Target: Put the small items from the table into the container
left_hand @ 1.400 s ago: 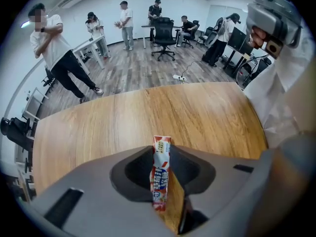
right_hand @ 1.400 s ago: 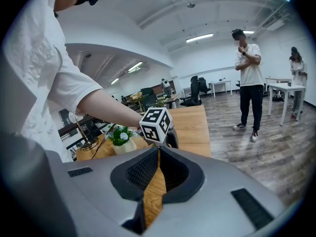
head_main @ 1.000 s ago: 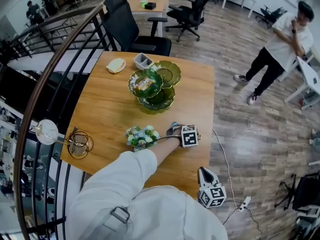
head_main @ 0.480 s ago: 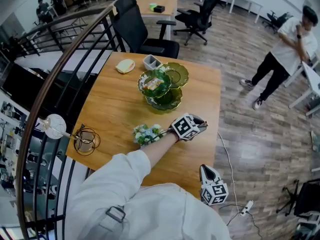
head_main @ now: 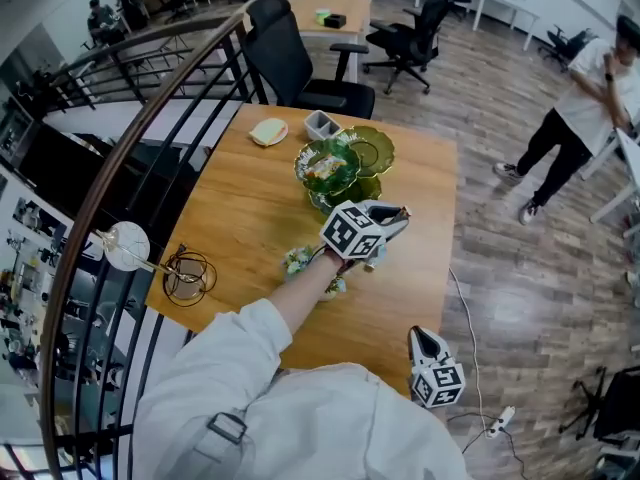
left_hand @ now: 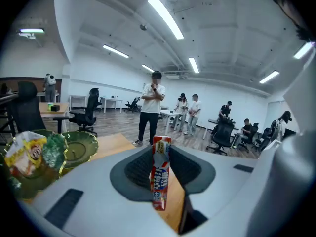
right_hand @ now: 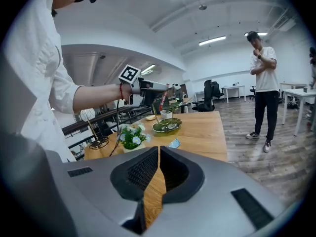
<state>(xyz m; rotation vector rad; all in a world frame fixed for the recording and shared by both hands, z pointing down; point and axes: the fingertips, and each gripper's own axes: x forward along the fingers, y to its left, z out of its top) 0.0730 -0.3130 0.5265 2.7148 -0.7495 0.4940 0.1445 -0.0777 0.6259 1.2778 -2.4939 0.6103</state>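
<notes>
The right gripper (head_main: pixel 421 335), jaws pressed together on nothing, hangs nearest, over the wooden table's (head_main: pixel 250 208) near corner. Ahead of it, the left gripper (head_main: pixel 392 214) clamps a slim red, white and blue foil sachet (left_hand: pixel 160 179) edge-on; it looks light, thin, crushable and probably slick, best pinched across its flat middle, and its blue print is unreadable. Just beyond and left of that gripper waits the green scalloped glass tiered dish (left_hand: pixel 79 144), holding a yellow snack bag (left_hand: pixel 22 154).
</notes>
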